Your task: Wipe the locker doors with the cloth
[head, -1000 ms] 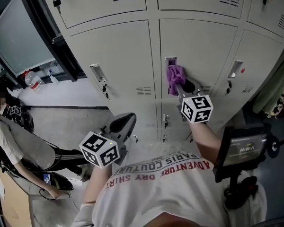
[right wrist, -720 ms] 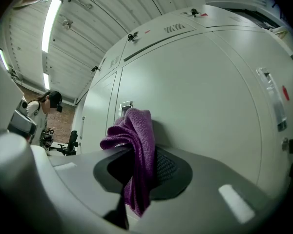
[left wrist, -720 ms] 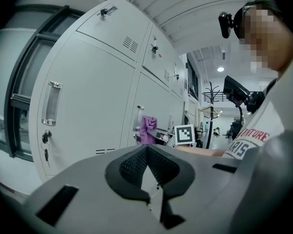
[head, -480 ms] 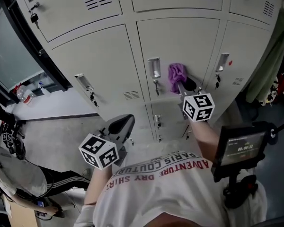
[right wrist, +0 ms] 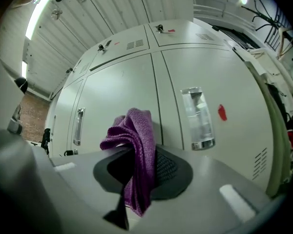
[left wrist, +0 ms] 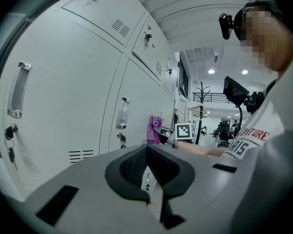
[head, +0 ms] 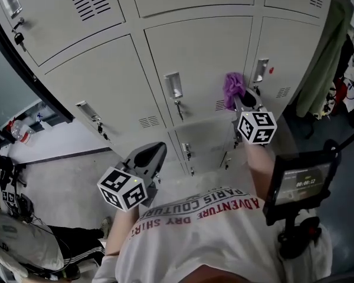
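Note:
A bank of pale grey locker doors (head: 194, 58) fills the head view. My right gripper (head: 241, 101) is shut on a purple cloth (head: 232, 89), which rests against the lockers at the seam between the middle door and the right door (head: 286, 52), just left of that door's handle (head: 261, 70). In the right gripper view the cloth (right wrist: 135, 147) hangs folded between the jaws, with the handle (right wrist: 198, 118) and a red mark (right wrist: 222, 112) close ahead. My left gripper (head: 147, 157) is held low by the torso, shut and empty (left wrist: 147, 152), away from the doors.
A green garment (head: 325, 55) hangs right of the lockers. A small screen on a stand (head: 298, 184) sits at my right hip. A person (head: 23, 246) sits on the floor at lower left. Keys hang in several locks, such as the middle door's lock (head: 178, 106).
The right gripper has carried the cloth rightward across the middle door, from beside its handle to the seam at the right door. The left gripper has stayed low.

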Demonstrator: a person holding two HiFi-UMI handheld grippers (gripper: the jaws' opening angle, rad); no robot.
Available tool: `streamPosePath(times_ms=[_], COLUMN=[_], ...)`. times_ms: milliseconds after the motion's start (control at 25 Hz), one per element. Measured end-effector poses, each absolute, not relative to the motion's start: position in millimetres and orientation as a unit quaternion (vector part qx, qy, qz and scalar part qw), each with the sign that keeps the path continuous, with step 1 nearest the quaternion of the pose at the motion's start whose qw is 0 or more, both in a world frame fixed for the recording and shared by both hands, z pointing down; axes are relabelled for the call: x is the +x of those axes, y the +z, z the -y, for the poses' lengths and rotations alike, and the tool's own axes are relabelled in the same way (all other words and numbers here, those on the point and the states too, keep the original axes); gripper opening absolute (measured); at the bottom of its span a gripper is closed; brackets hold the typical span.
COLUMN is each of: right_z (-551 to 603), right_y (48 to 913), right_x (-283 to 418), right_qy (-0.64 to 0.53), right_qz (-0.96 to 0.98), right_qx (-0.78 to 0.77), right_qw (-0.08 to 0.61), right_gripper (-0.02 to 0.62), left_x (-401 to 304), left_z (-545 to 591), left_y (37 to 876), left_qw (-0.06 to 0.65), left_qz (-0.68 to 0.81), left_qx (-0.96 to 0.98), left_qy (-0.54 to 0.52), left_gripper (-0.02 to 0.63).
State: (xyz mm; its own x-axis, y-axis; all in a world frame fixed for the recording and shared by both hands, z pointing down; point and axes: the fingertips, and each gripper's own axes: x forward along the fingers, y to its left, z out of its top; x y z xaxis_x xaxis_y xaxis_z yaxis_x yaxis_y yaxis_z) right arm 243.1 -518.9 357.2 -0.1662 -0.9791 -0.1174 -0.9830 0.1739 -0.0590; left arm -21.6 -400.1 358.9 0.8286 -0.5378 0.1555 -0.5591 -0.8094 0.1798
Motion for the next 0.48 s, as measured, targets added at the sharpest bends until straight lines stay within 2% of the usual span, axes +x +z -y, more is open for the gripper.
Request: streamPosePath(times_ms=[200,480], right_z=[516,515], right_y=[362,362], right_x=[276,276], right_qy=[0.007,0.005], right_qz=[-0.742,-0.74], right_qx=[-0.667,-0.669], right_qw=[0.065,0.062], right_gripper=[0.052,0.052], left_x=[-18,-23], left_z=[399,393], left_y=[359,358], left_qw=[0.109,0.111], left_qz=[0.286,0.29], left_qx=[0.951,0.949], left_qy=[0.049,0.048], left_gripper=[0.001,0.001])
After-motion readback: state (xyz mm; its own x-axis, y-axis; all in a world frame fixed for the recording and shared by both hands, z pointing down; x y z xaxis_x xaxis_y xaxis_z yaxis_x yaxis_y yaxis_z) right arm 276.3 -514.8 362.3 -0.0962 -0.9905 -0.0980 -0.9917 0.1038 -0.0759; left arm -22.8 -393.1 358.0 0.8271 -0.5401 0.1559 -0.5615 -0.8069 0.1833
